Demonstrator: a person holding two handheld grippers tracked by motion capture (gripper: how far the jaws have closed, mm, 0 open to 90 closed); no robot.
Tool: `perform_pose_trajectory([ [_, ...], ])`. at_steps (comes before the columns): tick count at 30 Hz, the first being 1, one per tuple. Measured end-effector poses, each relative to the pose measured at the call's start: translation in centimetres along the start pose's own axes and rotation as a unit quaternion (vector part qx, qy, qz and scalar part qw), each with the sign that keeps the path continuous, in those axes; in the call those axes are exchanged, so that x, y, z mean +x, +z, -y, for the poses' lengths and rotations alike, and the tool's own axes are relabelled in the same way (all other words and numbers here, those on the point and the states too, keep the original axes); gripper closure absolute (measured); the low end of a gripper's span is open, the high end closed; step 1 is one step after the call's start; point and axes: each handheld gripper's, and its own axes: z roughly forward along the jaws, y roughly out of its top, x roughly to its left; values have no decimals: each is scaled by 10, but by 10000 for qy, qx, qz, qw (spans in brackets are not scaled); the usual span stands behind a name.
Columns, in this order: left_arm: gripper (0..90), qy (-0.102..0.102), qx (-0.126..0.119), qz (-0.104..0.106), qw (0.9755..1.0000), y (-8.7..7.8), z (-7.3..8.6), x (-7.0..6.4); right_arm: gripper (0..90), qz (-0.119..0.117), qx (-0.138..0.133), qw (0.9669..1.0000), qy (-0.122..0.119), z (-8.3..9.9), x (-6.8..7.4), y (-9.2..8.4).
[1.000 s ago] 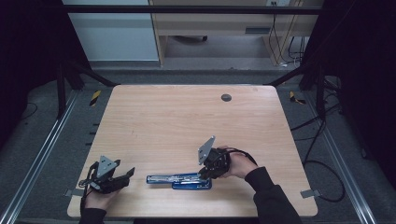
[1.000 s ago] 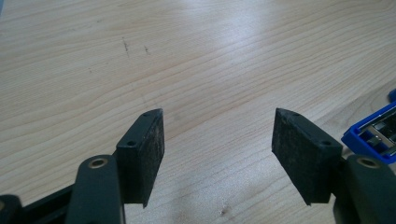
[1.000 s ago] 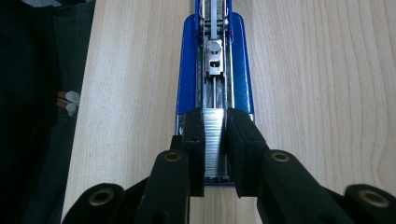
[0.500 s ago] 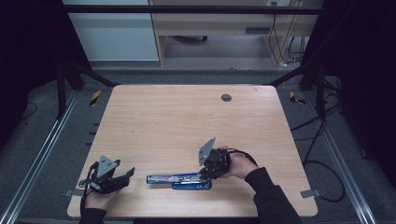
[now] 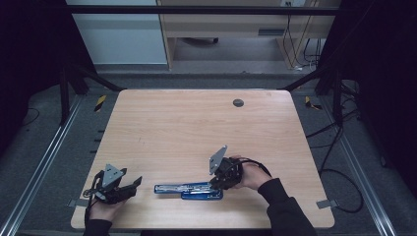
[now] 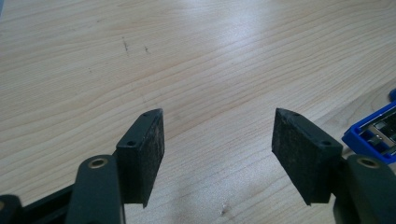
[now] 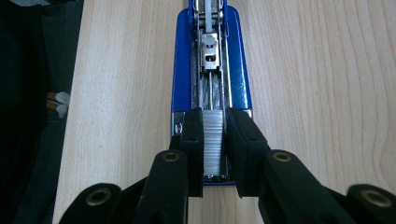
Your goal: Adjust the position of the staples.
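A blue stapler (image 5: pixel 189 190) lies opened out flat near the table's front edge, its metal channel facing up (image 7: pixel 210 60). My right gripper (image 7: pixel 215 123) is shut on a silver strip of staples (image 7: pixel 213 144), which sits in the stapler's channel at the near end. In the high view the right gripper (image 5: pixel 222 178) is at the stapler's right end. My left gripper (image 5: pixel 133 186) rests at the front left of the table, open, its jaws wide apart (image 6: pixel 217 135) with nothing between them. A corner of the blue stapler (image 6: pixel 373 133) shows at that view's right edge.
The wooden table (image 5: pixel 196 128) has a small round dark grommet (image 5: pixel 238 103) near its far edge. Metal frame rails (image 5: pixel 44 162) run along both sides of the table. Cables (image 5: pixel 339 177) trail on the floor at the right.
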Motion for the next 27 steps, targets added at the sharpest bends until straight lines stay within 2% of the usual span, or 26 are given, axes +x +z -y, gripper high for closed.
perform_pose_trajectory([
  [4,343,1,1,1,10000,0,0,0,740,-27,-34,10000,85,0,0,0],
  [9,344,-6,-5,3,10000,0,0,0,737,118,-95,9998,163,1,1,-1],
  [11,343,-20,-10,11,10000,-1,0,0,749,135,-207,9995,218,1,1,-3],
  [14,346,-28,-8,22,10000,-1,-1,0,751,230,-336,9988,259,-1,2,-5],
  [16,353,-74,-34,47,10000,-1,-1,-1,751,387,-362,9978,390,-2,4,-7],
  [20,366,-104,-50,79,9999,-2,-2,-1,769,610,-580,9940,706,0,6,-10],
  [23,373,-102,-78,102,9999,-3,-3,-3,797,797,-844,9890,915,2,10,-16],
  [27,386,-107,-163,196,9996,-5,-6,-7,829,1042,-1342,9776,1242,7,18,-25],
])
